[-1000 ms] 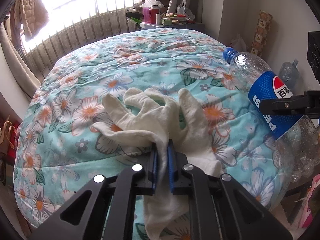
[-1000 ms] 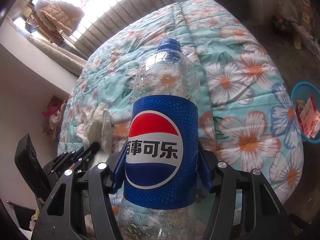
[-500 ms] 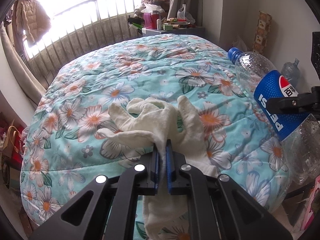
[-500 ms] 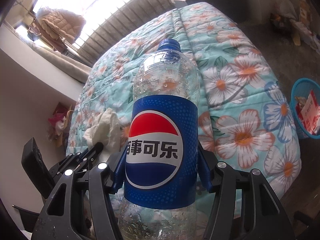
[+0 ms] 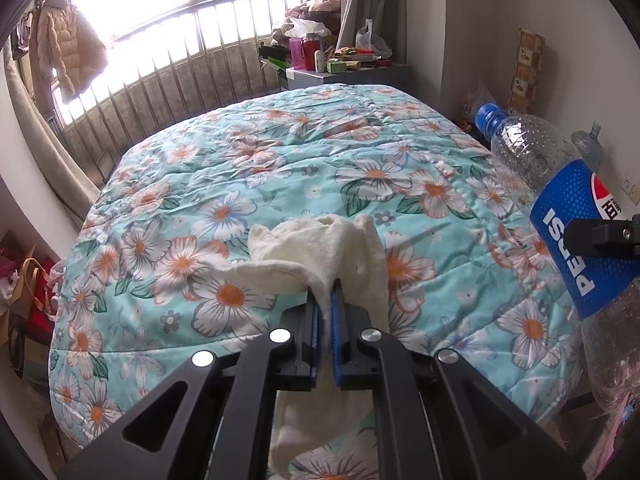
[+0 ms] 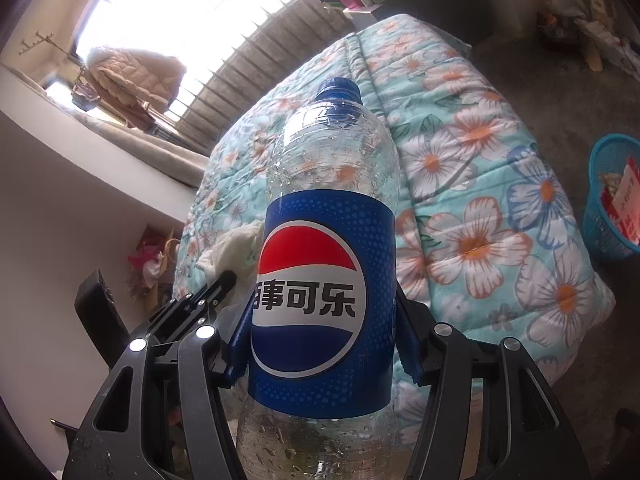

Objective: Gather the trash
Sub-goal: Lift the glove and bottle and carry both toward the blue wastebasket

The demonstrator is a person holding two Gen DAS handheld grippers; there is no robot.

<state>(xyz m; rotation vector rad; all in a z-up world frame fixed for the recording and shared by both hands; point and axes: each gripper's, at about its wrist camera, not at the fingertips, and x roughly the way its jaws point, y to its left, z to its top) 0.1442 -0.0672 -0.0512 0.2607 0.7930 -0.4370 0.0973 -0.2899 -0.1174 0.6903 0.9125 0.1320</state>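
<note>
My left gripper point(image 5: 325, 300) is shut on a cream cloth glove point(image 5: 316, 254), which hangs bunched from the blue pads above the floral quilt point(image 5: 200, 208); its tail droops below the jaws. My right gripper point(image 6: 322, 320) is shut on a large empty Pepsi bottle point(image 6: 324, 280) with a blue cap, gripped at the blue label and held upright. In the left wrist view the bottle point(image 5: 568, 216) shows at the right edge with one right finger across the label. The glove point(image 6: 236, 246) and left gripper point(image 6: 216, 286) appear at the bottle's left.
The quilted bed fills the middle. A blue plastic basket point(image 6: 604, 204) with paper in it stands on the floor at the right. A cluttered side table point(image 5: 348, 66) sits behind the bed by the barred window. Bags point(image 5: 24, 292) lie at the bed's left.
The glove has lifted off the quilt and now hangs bunched from the left jaws. Both views have pulled back and up from the bed; the bottle stays gripped.
</note>
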